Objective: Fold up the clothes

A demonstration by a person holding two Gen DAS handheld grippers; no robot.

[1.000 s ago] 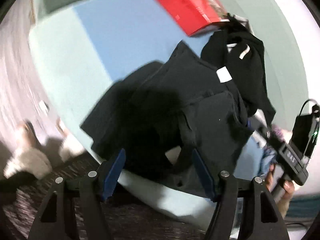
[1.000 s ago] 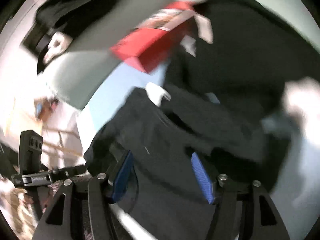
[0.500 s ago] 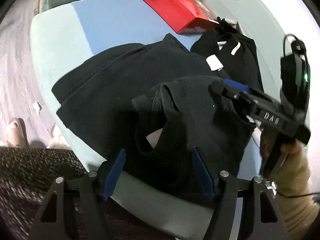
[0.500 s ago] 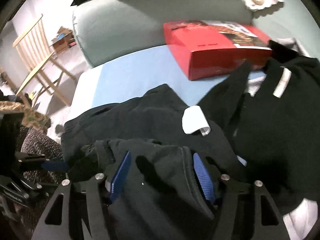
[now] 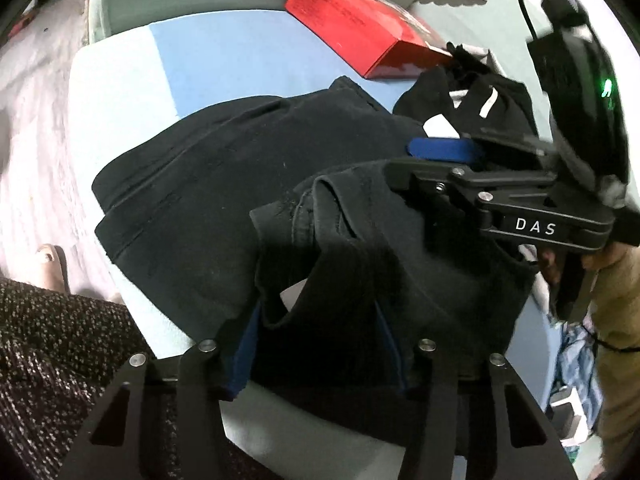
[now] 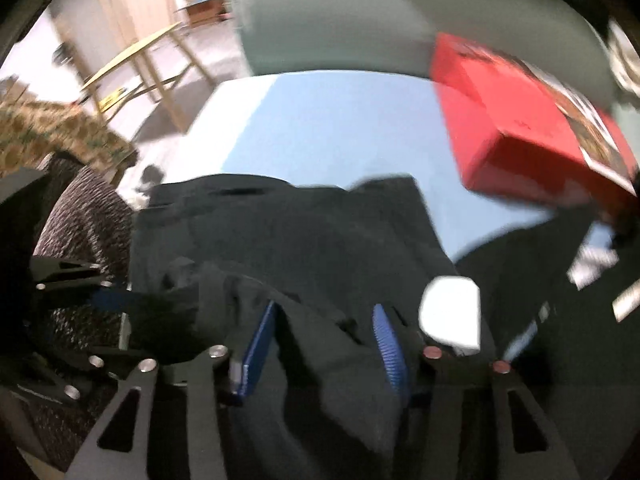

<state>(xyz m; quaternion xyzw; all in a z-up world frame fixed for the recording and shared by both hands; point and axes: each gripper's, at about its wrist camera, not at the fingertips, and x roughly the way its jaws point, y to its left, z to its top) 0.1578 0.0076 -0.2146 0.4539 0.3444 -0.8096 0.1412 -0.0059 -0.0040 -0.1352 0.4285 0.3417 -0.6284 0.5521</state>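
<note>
I see a light blue cushion [image 5: 240, 52] on a grey-green sofa [image 6: 320, 20], with a wooden chair [image 6: 144, 40] behind. The black garment [image 5: 224, 200] lies on it, its near edge bunched between both tongs. My left gripper [image 5: 316, 344] and right gripper [image 6: 324, 344] are closing on that fabric. I count one red box [image 5: 352, 24] and a second black garment [image 5: 476, 96].

red box [image 6: 520, 128] motion-blurred, its print perhaps unreadable

Both grippers are angling steeply downward, side by side; the left gripper [image 5: 316, 344] and right gripper [image 6: 324, 344] are closing their jaws around dark cloth.
</note>
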